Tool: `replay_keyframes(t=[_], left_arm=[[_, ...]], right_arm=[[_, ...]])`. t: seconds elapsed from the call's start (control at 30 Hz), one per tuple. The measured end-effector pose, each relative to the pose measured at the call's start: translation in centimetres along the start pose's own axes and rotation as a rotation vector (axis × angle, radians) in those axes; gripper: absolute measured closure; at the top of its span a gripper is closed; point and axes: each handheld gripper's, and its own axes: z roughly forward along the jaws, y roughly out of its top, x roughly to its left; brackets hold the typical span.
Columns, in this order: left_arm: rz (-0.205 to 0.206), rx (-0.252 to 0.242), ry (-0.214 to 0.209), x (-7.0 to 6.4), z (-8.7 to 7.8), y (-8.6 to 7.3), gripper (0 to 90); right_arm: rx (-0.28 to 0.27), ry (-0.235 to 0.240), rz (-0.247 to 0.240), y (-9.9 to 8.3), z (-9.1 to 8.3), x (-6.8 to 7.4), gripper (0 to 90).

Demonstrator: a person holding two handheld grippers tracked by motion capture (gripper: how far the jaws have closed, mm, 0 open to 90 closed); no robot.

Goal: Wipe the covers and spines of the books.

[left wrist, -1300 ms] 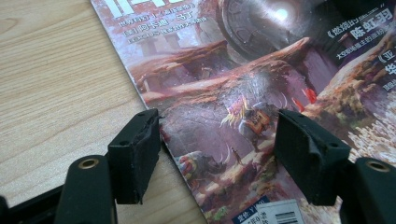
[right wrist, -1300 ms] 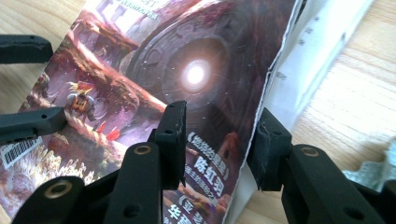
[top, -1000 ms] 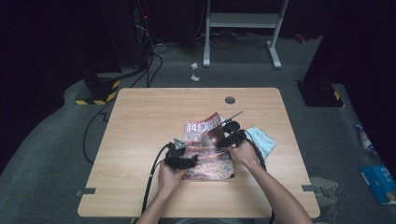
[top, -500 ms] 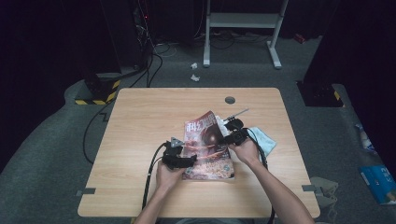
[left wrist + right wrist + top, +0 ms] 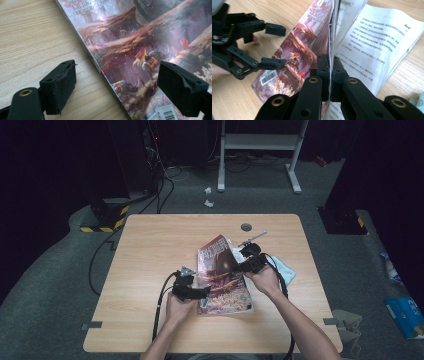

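Barcode label on magazine (image 5: 140, 50); text illegible

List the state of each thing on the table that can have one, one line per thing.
Magazine: lying on the table, partly open, its cover lifted on edge with printed pages exposed beneath.
Right gripper: jaws shut on the edge of the magazine's cover.
Left gripper: jaws open, straddling the magazine's spine edge.
Blue cloth: crumpled, lying right of the magazine.
Pen: lying flat beyond the magazine.

Each hand-held gripper (image 5: 207, 291) is showing matte black jaws, brass-ringed pivot screws, a trailing black cable (image 5: 159, 307); forearms are showing bare.
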Motion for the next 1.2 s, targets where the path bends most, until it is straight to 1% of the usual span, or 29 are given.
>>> replay_keyframes(t=[0.03, 0.07, 0.1, 0.13, 0.3, 0.37, 0.43, 0.47, 0.5, 0.53, 0.57, 0.67, 0.73, 0.8, 0.83, 0.9, 1.03, 1.07, 1.1, 1.13, 1.17, 1.2], left_arm=[[-0.001, -0.001, -0.004, 0.0, 0.0, 0.0, 15.5], [-0.01, -0.004, -0.016, 0.0, 0.0, 0.0, 15.4], [-0.016, -0.003, -0.026, 0.1, 0.0, 0.0, 15.4], [-0.029, -0.005, -0.035, 0.1, 0.0, 0.0, 15.4], [-0.035, -0.014, -0.059, 0.1, 0.1, 0.1, 15.9], [-0.029, -0.013, -0.067, 0.1, 0.2, 0.1, 17.1], [-0.01, 0.004, -0.073, 0.0, 0.2, 0.5, 18.5], [0.0, 0.012, -0.062, -0.2, 0.3, 0.8, 20.2], [0.003, 0.018, -0.058, -0.4, 0.3, 1.1, 20.0], [0.011, 0.024, -0.058, -0.3, 0.3, 1.2, 20.1], [0.011, 0.024, -0.058, -0.3, 0.3, 1.2, 21.1], [0.003, 0.016, -0.054, -0.3, 0.1, 1.4, 29.3], [-0.002, 0.005, -0.051, -0.3, 0.0, 1.4, 35.7], [-0.009, 0.0, -0.047, -0.2, -0.1, 1.4, 39.7], [-0.022, -0.002, -0.052, -0.2, -0.2, 1.4, 41.2], [-0.033, -0.008, -0.052, -0.1, -0.3, 1.5, 45.0], [-0.037, -0.02, -0.057, 0.1, -0.6, 1.6, 53.2], [-0.041, -0.025, -0.059, 0.1, -0.8, 1.7, 53.2], [-0.038, -0.026, -0.057, 0.1, -1.0, 1.8, 56.7], [-0.043, -0.028, -0.06, 0.0, -1.0, 1.9, 57.9], [-0.034, -0.026, -0.055, 0.0, -1.2, 2.1, 58.8], [-0.034, -0.024, -0.053, -0.1, -1.2, 2.1, 59.9]], right_arm=[[-0.004, 0.001, -0.012, 0.1, -0.1, 0.0, 88.4], [-0.004, 0.006, -0.008, 0.1, -0.3, 0.2, 88.4], [-0.011, 0.013, -0.022, 0.2, -0.5, 0.2, 88.4], [-0.014, 0.016, -0.023, 0.2, -0.7, 0.4, 88.4], [-0.018, 0.021, -0.059, 0.6, -1.2, 1.2, 88.4], [-0.016, 0.034, -0.061, 0.7, -1.3, 1.4, 88.5], [-0.019, 0.036, -0.074, 0.8, -1.3, 1.6, 88.5], [-0.017, 0.032, -0.075, 0.8, -1.3, 1.8, 88.5], [-0.018, 0.034, -0.08, 0.8, -1.3, 1.8, 88.5], [-0.025, 0.035, -0.082, 0.8, -1.4, 1.7, 88.5], [-0.025, 0.037, -0.079, 0.7, -1.5, 1.7, 88.5], [-0.03, 0.037, -0.075, 0.6, -1.6, 1.4, 88.5], [-0.03, 0.047, -0.074, 0.6, -1.5, 1.2, 88.6], [-0.026, 0.04, -0.08, 0.6, -1.4, 1.2, 88.5], [-0.026, 0.039, -0.084, 0.6, -1.4, 1.2, 88.5], [-0.022, 0.037, -0.083, 0.6, -1.3, 1.2, 88.5], [-0.02, 0.036, -0.081, 0.5, -1.1, 1.1, 88.5], [-0.022, 0.036, -0.079, 0.5, -1.0, 1.0, 88.5], [-0.021, 0.033, -0.071, 0.4, -0.9, 0.8, 88.4], [-0.021, 0.028, -0.071, 0.3, -0.8, 0.6, 88.4], [-0.019, 0.024, -0.072, 0.3, -0.8, 0.6, 88.4], [-0.019, 0.016, -0.074, 0.2, -0.6, 0.4, 88.3]])
